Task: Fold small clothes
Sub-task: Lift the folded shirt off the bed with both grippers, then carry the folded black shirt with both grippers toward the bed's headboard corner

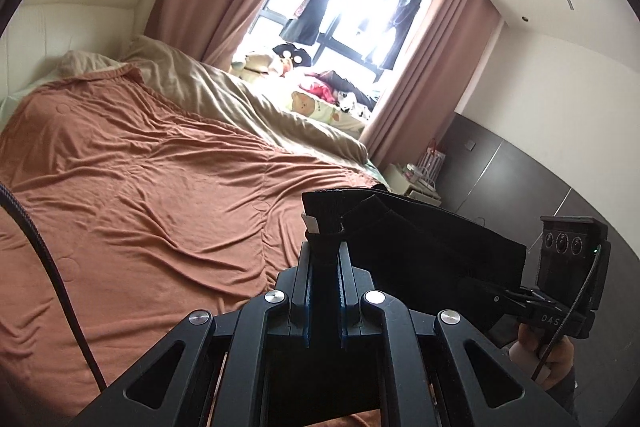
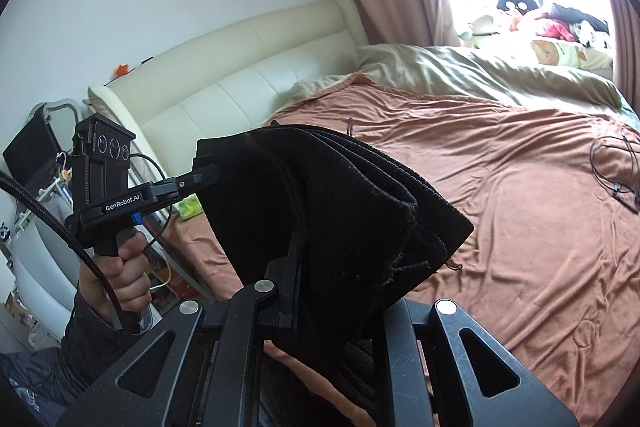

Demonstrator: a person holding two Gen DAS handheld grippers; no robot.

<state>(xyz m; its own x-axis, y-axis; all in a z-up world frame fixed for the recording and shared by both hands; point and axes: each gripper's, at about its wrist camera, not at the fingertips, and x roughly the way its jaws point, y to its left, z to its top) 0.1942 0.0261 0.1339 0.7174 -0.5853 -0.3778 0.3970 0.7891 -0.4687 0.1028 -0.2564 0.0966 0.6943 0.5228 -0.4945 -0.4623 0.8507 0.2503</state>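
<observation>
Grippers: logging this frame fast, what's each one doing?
Left gripper: shut on the black garment.
Right gripper: shut on the same black garment, held above the bed.

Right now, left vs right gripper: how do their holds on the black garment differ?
The left gripper pinches a thin bunched edge of the black garment, its fingers plainly visible. The right gripper holds thick folded layers that drape over it, hiding one finger. Both are shut on the same cloth, held above the orange bedspread.
</observation>
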